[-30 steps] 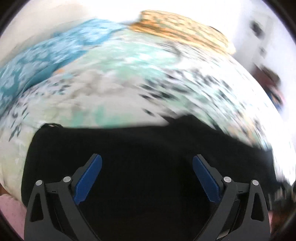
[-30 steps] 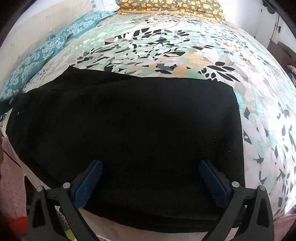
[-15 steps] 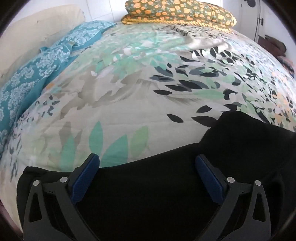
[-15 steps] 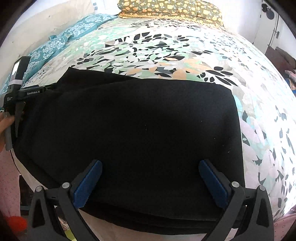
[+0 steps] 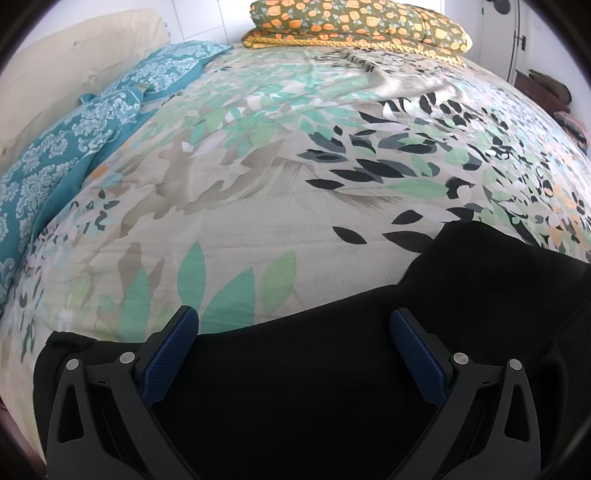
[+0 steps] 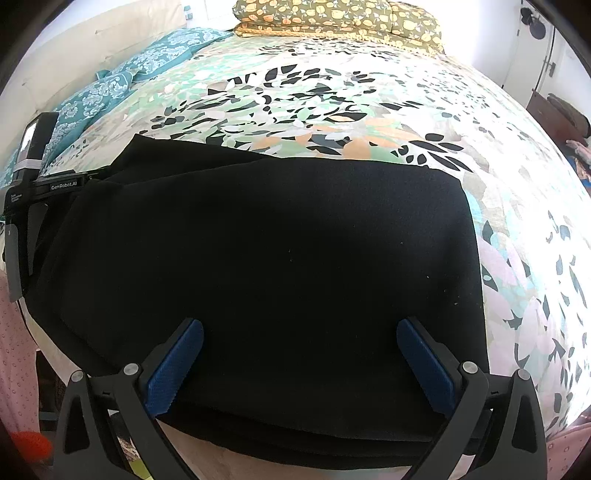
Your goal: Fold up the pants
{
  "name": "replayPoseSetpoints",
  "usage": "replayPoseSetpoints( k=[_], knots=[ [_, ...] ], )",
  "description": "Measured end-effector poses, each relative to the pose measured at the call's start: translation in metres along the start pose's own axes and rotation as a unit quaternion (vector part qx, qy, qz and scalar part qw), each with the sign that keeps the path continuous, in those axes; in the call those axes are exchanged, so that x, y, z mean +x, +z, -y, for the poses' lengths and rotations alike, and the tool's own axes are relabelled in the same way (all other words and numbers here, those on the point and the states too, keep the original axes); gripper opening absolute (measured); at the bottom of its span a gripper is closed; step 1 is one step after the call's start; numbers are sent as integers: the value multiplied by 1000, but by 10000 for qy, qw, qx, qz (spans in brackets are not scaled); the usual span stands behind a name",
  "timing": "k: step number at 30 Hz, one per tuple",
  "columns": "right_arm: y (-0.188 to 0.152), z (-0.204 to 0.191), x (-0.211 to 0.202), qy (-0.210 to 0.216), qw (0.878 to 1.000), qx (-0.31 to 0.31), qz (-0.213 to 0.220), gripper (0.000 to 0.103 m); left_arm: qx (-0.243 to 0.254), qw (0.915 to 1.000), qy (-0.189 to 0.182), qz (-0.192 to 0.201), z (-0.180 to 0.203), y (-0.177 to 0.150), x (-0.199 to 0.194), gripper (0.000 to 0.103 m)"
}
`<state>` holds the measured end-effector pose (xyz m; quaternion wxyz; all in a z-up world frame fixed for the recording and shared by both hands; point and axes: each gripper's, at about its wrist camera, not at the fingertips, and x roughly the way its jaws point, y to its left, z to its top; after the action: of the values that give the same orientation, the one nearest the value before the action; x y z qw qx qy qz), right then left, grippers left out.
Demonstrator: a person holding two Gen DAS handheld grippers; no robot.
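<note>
The black pants (image 6: 266, 266) lie flat across the lower frame on the bed (image 6: 369, 122) — spread for folding. Both left gripper (image 5: 295, 354) and right gripper (image 6: 301, 363) hover, fingers open, empty.

Black pants (image 6: 273, 266) lie on a bedspread (image 5: 258, 177) printed with green, black, grey and orange leaves. Teal damask pillows (image 5: 92, 136) line its left edge; an olive pillow (image 5: 354, 26) with orange flowers sits at the far edge.
</note>
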<state>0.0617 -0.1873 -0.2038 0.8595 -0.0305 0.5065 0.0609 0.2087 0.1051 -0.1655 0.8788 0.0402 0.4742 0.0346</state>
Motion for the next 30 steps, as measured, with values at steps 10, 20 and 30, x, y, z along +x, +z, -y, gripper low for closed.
replayPoseSetpoints(
  k=[10, 20, 30],
  knots=[
    [0, 0, 1, -24, 10000, 2, 22, 103, 1, 10000, 1, 1, 0, 0, 0, 103],
    [0, 0, 0, -23, 10000, -1, 25, 103, 0, 10000, 1, -1, 0, 0, 0, 103],
    [0, 0, 0, -22, 10000, -4, 30, 103, 0, 10000, 2, -2, 0, 0, 0, 103]
  ],
)
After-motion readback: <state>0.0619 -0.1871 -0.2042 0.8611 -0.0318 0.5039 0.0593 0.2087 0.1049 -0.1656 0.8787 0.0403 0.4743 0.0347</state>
